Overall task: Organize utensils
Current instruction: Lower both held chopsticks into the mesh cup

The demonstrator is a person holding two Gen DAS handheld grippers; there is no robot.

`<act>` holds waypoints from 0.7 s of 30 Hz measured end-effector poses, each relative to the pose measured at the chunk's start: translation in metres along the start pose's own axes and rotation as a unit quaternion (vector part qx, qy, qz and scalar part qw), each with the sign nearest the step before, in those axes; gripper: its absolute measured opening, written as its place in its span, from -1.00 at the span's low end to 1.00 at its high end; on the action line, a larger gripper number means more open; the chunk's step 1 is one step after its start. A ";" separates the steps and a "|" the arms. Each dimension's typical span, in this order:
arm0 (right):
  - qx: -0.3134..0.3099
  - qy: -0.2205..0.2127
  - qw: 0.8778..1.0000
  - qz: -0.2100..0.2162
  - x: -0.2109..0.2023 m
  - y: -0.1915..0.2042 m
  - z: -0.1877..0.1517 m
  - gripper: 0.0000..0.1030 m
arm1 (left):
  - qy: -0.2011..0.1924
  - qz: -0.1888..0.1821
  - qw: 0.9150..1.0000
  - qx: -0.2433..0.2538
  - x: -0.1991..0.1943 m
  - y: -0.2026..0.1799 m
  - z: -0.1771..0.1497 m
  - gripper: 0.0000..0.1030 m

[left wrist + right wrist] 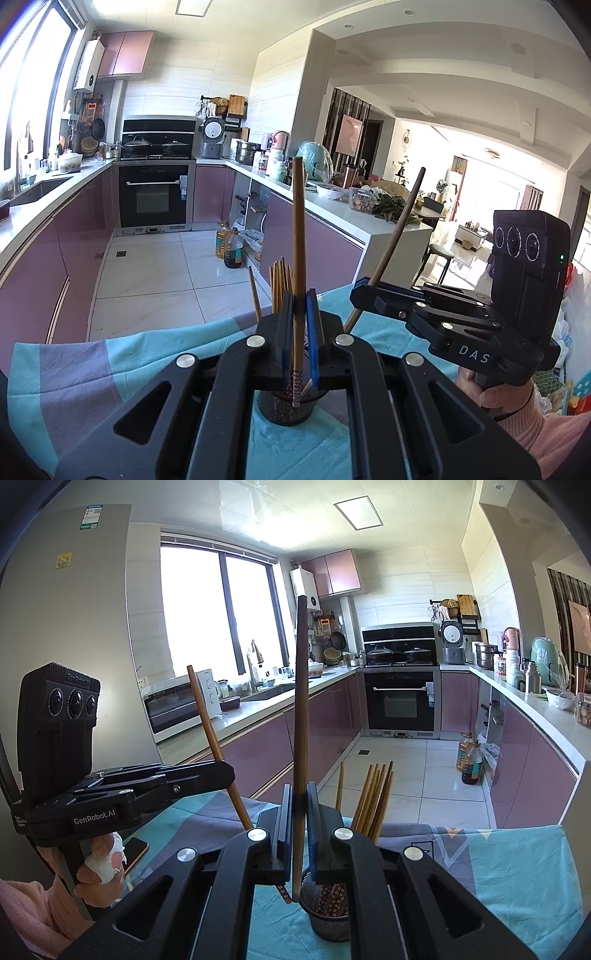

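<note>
- We see a black mesh holder (286,408) standing on a teal and grey cloth (74,365), with a bundle of chopsticks (280,286) upright inside it; in the right wrist view the same holder (327,919) sits low between the fingers, its sticks (375,797) fanning up and to the right.
- Our left gripper (298,334) is clamped on a single light-brown chopstick (298,236), which stands nearly upright; its patterned lower tip hangs at the holder's mouth, though we cannot tell whether it touches the rim or the sticks inside.
- Our right gripper (296,825) is likewise closed on a darker chopstick (301,701), held nearly vertical, its lower tip just left of the holder's rim and apart from it.
- Seen from the left wrist, the right gripper (364,286) lies just right of the holder with its dark stick (397,225) slanting up to the right; from the right wrist, the left gripper (231,773) comes in from the left with its stick (214,738) leaning up and left.
- A hand in a pink sleeve (491,391) grips the right tool's handle; the other hand (98,871) wears a white wrap on a finger.
- A phone (135,849) lies on the cloth near that hand.
- Beyond the table's edge we see a kitchen with mauve cabinets (332,720), a black oven (153,194) and oil bottles (229,247) on the tiled floor.
</note>
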State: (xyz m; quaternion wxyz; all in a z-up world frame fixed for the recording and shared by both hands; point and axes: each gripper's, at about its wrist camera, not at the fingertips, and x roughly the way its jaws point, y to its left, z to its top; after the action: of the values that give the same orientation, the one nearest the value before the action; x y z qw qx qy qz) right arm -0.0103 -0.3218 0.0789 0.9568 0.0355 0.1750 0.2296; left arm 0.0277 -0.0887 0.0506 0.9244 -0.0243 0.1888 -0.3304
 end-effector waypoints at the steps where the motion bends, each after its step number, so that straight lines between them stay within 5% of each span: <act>1: 0.001 0.000 1.000 -0.001 0.000 -0.001 0.000 -0.89 | -0.001 0.001 1.000 0.001 0.000 -0.001 -0.001 -0.85; 21: 0.009 0.008 1.000 -0.015 0.002 -0.009 -0.002 -0.89 | 0.008 0.007 1.000 0.001 0.007 -0.007 0.008 -0.85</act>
State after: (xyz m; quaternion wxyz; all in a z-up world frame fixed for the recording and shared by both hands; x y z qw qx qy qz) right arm -0.0056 -0.3284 0.0746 0.9583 0.0400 0.1855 0.2135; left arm 0.0318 -0.0990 0.0573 0.9253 -0.0193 0.1965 -0.3239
